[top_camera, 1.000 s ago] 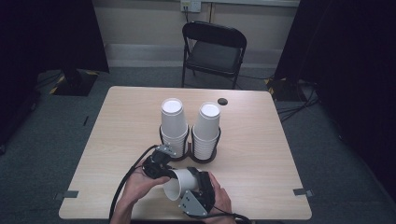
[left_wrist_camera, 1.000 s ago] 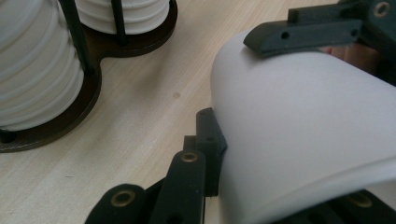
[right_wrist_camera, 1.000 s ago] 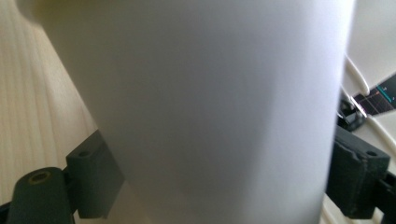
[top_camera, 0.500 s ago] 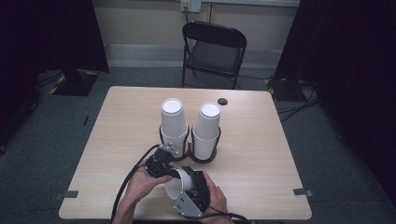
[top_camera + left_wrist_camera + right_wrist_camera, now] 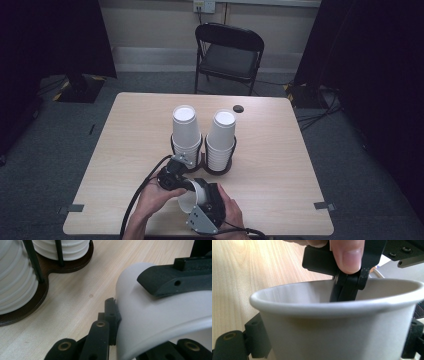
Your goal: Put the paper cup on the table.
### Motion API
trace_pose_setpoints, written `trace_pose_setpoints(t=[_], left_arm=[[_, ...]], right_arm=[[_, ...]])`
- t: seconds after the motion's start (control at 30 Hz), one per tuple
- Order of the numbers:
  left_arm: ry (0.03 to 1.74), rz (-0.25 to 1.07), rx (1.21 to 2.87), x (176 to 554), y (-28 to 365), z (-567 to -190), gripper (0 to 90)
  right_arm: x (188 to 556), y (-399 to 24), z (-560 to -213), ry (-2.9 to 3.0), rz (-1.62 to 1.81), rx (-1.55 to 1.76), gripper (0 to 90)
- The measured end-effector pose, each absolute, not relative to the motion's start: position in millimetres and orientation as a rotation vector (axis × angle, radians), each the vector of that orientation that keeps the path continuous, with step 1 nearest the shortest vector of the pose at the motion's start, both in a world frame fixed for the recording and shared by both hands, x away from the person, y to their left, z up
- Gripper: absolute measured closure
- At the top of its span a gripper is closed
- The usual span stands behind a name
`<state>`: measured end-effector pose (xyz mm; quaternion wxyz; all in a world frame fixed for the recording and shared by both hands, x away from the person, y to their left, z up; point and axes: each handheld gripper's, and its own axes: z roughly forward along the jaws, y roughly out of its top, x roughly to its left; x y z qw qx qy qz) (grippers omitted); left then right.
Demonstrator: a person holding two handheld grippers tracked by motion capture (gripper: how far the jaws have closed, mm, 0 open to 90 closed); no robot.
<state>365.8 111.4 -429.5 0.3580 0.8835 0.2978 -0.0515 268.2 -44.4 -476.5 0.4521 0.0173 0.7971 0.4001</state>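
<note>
Cup: a white paper cup (image 5: 192, 197) held on its side above the tabletop's (image 5: 280, 165) near edge, in front of the holder.
Right gripper (image 5: 206, 212): fingers clamped around the cup's body.
Left gripper (image 5: 172, 179): fingers pinched shut on the cup's rim.
Holder: dark twin rack (image 5: 202, 162) with two upright cup stacks (image 5: 186, 132), mid-tabletop.

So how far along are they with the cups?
Two stacks of white cups already sit in the dark holder. In hand now: one loose white cup near the table's front edge, held across its body by the right hand-held gripper, while the left hand-held gripper is shut on its rim. Still left, probably: getting that cup onto a stack or away from them; which, I cannot tell.
</note>
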Motion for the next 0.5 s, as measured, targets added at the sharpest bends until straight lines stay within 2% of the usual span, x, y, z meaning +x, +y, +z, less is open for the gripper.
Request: trace_pose_setpoints(t=[0.17, 0.27, 0.3, 0.5], left_arm=[[0.76, -0.119, 2.252, 365.1, 108.7, -430.2, 84.3], [0.763, -0.103, 2.209, 363.7, 107.2, -429.0, 80.9], [0.762, -0.097, 2.197, 363.4, 107.4, -428.1, 74.6], [0.741, -0.047, 2.119, 361.0, 109.5, -426.1, 69.2]], right_arm=[[268.3, -48.1, -477.6, 1.96, 1.004, 0.053, 12.1], [268.5, -51.6, -476.1, 1.966, 1.012, 0.068, 12.2], [268.1, -54.9, -474.9, 1.966, 1.016, 0.09, 12.2], [270.3, -59.8, -473.7, 1.972, 1.04, 0.127, 12.3]])
